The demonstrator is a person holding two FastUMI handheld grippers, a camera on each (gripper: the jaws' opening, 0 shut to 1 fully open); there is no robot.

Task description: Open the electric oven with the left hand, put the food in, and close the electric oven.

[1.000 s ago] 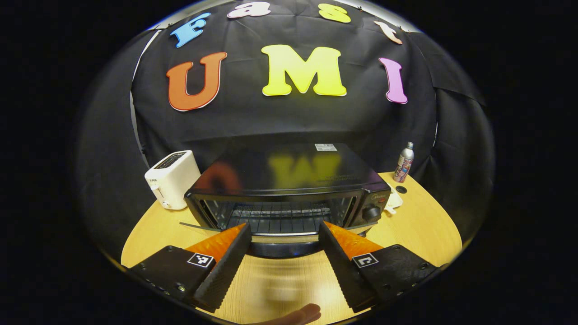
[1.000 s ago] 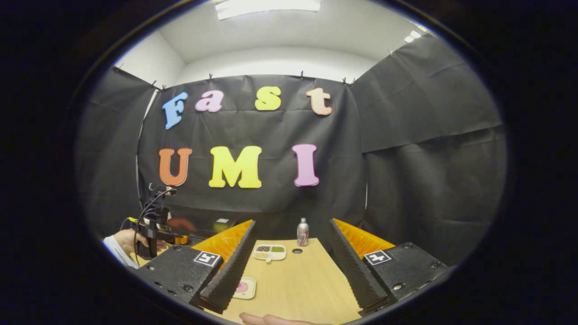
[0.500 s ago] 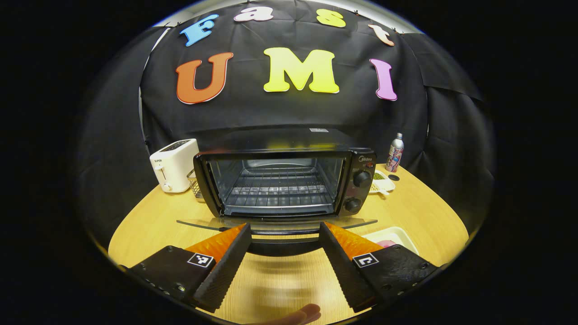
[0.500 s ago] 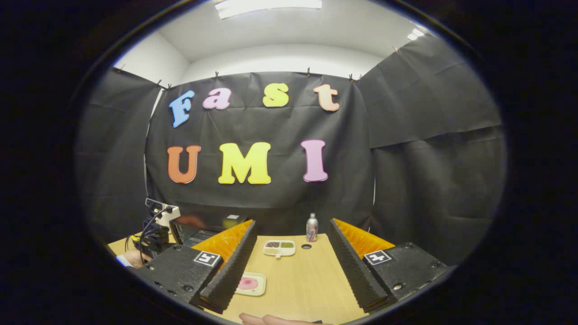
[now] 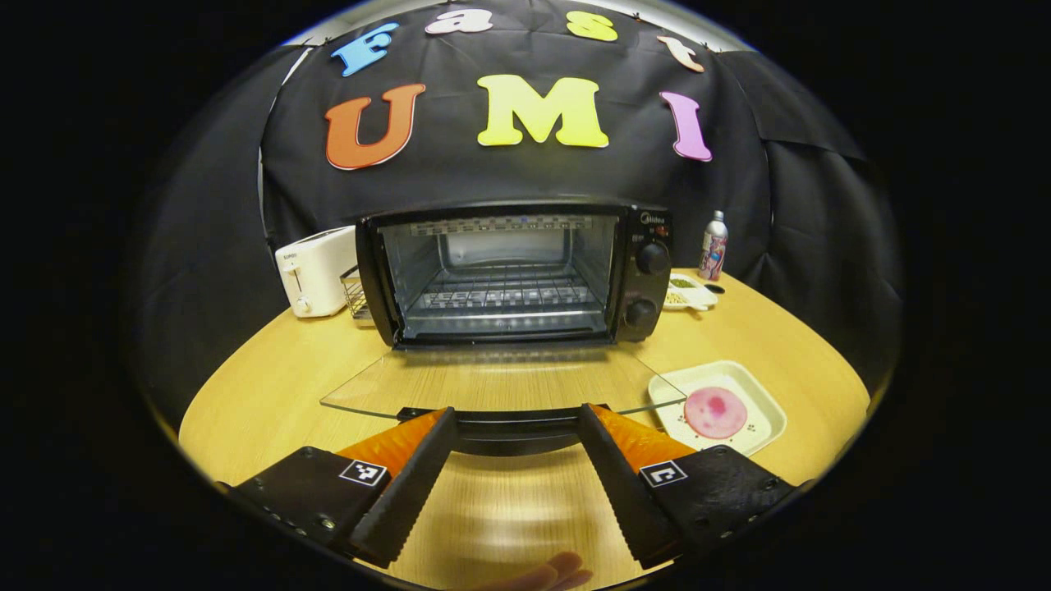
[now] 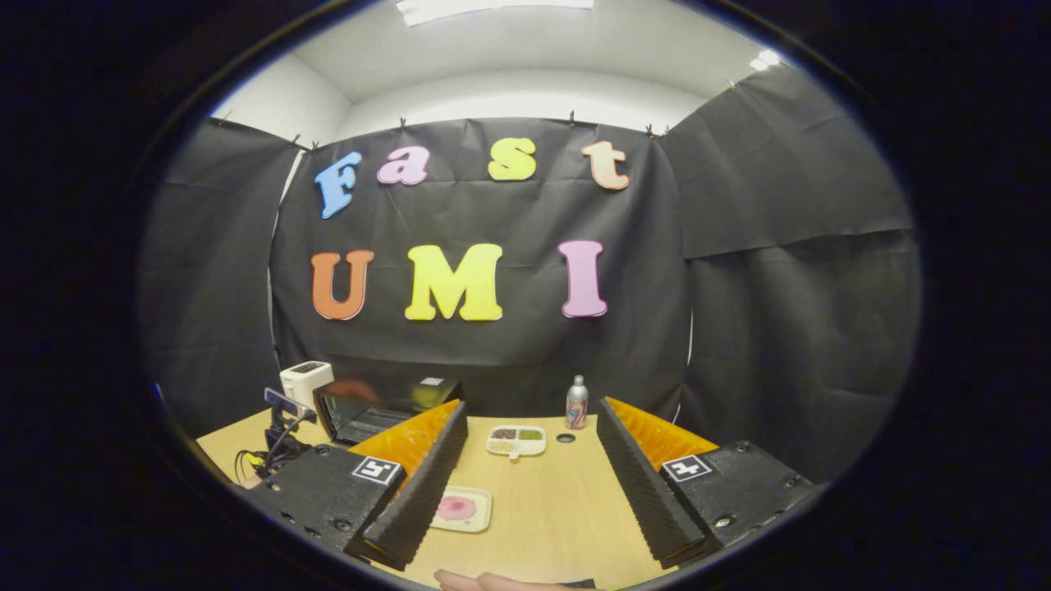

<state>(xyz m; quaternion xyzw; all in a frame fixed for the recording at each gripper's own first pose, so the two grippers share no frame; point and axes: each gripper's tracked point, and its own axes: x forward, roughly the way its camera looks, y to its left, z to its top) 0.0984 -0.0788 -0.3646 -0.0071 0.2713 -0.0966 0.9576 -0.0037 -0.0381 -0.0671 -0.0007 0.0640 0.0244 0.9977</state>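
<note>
A black electric oven (image 5: 509,271) stands on the wooden table with its glass door (image 5: 501,382) folded down flat and its wire shelf bare. My left gripper (image 5: 516,414) is open, its fingertips resting at the door's dark handle (image 5: 513,428), which runs crosswise between them. To the right of the door lies a round pink slice of food (image 5: 716,410) on a white tray (image 5: 669,392). In the right gripper view, my right gripper (image 6: 532,410) hangs open and holds nothing, above the table, with the same food (image 6: 456,507) low left of it and the oven (image 6: 369,406) further left.
A white toaster (image 5: 316,258) and a small wire rack (image 5: 353,291) stand left of the oven. A divided dish (image 5: 688,291) and a metal bottle (image 5: 713,246) sit at the back right. Black cloth walls close in the table.
The oven door has swung from partly open down to flat, and my left gripper has come down and back with its handle. The food tray has come into the left gripper view.
</note>
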